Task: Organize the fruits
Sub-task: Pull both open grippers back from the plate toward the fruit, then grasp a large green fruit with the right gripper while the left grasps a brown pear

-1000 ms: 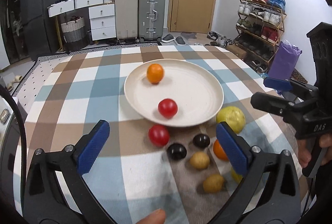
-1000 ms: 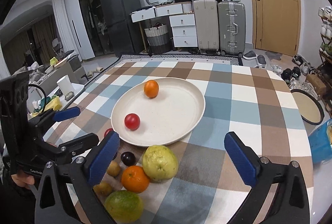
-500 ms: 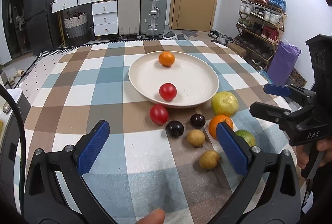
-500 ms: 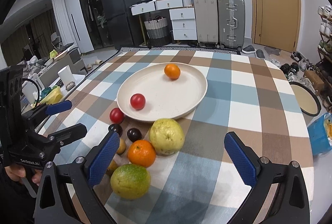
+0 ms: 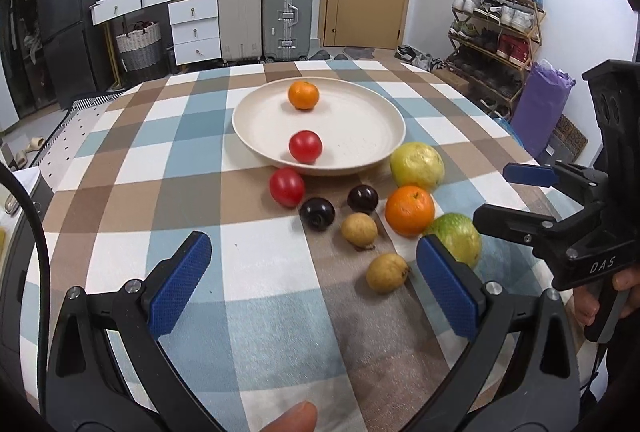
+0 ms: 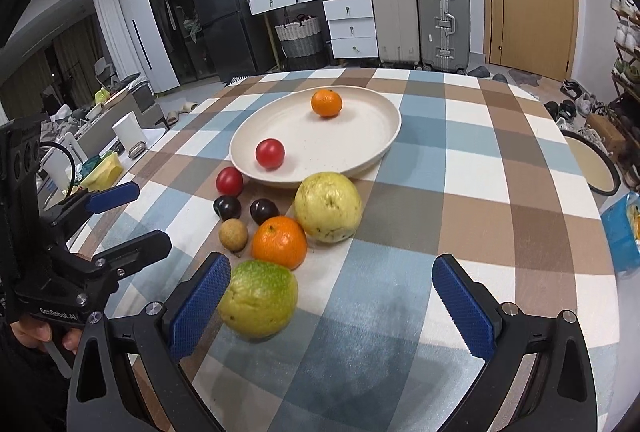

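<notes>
A cream plate (image 5: 360, 128) (image 6: 360, 136) on the checked tablecloth holds a small orange (image 5: 303, 95) and a tomato (image 5: 305, 147). In front of it lie a second tomato (image 5: 286, 187), two dark plums (image 5: 317, 214), two small brown fruits (image 5: 359, 230), an orange (image 5: 410, 210), a yellow guava (image 5: 417, 166) and a green fruit (image 5: 456, 240). My left gripper (image 5: 314, 250) hovers open and empty in front of the plums. The right gripper (image 6: 332, 268) is open and empty, its left finger beside the green fruit (image 6: 259, 298).
Each gripper shows in the other's view, the right gripper (image 5: 493, 190) at the table's right and the left gripper (image 6: 150, 214) at its left. Suitcases, drawers, a fridge and a door stand behind the table. A shoe rack (image 5: 492, 32) and a round tray (image 6: 596, 164) lie beyond the right edge.
Both grippers have drawn back from the plate toward the near edge, so the whole cluster of loose fruit now shows. Both stay open. No fruit has moved.
</notes>
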